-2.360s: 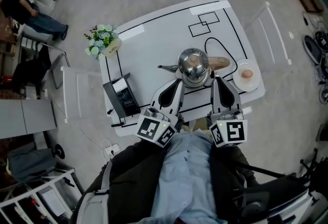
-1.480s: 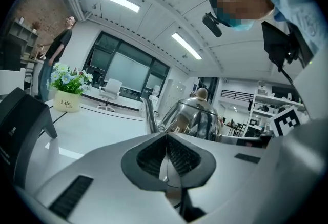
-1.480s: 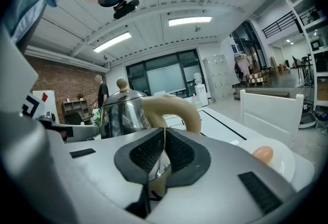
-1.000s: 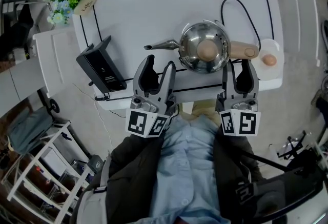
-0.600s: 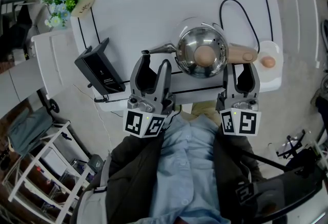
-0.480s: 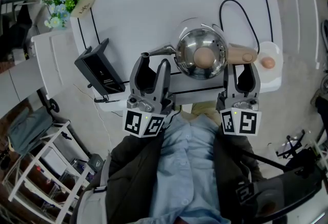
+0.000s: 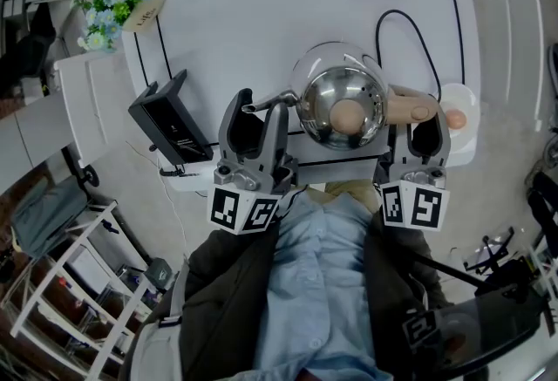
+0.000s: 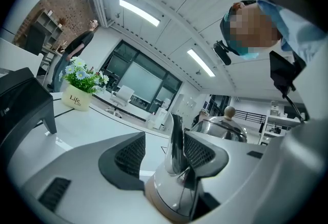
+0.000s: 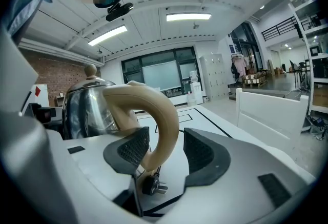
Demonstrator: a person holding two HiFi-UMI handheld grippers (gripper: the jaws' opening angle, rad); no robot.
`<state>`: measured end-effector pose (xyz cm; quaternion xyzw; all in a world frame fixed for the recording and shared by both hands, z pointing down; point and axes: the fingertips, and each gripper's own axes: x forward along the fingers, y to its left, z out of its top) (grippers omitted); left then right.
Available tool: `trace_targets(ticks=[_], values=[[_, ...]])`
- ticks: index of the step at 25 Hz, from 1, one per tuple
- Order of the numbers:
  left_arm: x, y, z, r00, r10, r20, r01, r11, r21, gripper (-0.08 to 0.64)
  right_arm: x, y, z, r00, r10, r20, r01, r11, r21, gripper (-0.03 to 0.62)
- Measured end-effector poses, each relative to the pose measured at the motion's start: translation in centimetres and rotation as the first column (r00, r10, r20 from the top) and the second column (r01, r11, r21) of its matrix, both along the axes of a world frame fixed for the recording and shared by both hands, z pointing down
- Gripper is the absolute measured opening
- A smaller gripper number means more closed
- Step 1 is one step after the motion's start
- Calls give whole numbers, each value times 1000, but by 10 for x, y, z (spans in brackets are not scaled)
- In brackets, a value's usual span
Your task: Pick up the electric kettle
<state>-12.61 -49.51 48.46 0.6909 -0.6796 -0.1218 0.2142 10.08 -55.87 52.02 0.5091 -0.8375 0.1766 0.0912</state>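
Note:
The steel electric kettle (image 7: 336, 100) with a beige knob stands on the white table (image 7: 261, 13), near its front edge. Its spout (image 7: 261, 100) points left and its beige handle (image 7: 410, 107) points right. My left gripper (image 7: 257, 109) is open around the spout (image 8: 177, 141), which lies close to the right pad, with a gap at the left one. My right gripper (image 7: 418, 125) is open, its jaws having just been opening. The handle (image 9: 164, 115) arches between them, nearer the left pad, with a gap to the right pad.
A black device (image 7: 170, 122) stands at the table's left front, a flower pot (image 7: 118, 0) at the far left corner. A plate with an egg (image 7: 455, 118) sits right of the handle. The kettle's black cord (image 7: 410, 30) loops behind; its plug (image 9: 151, 185) lies below the handle.
Both grippers have edged forward to the kettle. The spout now lies between the left jaws and the handle between the right ones. The kettle looks larger and closer in the head view.

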Motion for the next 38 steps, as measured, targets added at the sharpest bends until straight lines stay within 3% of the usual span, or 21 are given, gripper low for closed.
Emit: trace_targets(ticks=[14, 17, 22, 38], values=[[-1, -28, -6, 1000, -12, 22, 12, 1000, 21, 222, -8, -29, -1, 998, -57, 4, 57, 998, 8, 196], [3, -32, -8, 1000, 2, 24, -3, 1000, 26, 169, -11, -31, -1, 997, -76, 10, 76, 997, 7, 190], [10, -36, -12, 999, 24, 26, -25, 999, 33, 67, -18, -31, -2, 995, -103, 5, 103, 995, 8, 109], [10, -37, -12, 998, 41, 42, -43, 999, 26, 61, -17, -31, -1, 996, -89, -10, 89, 996, 13, 91]])
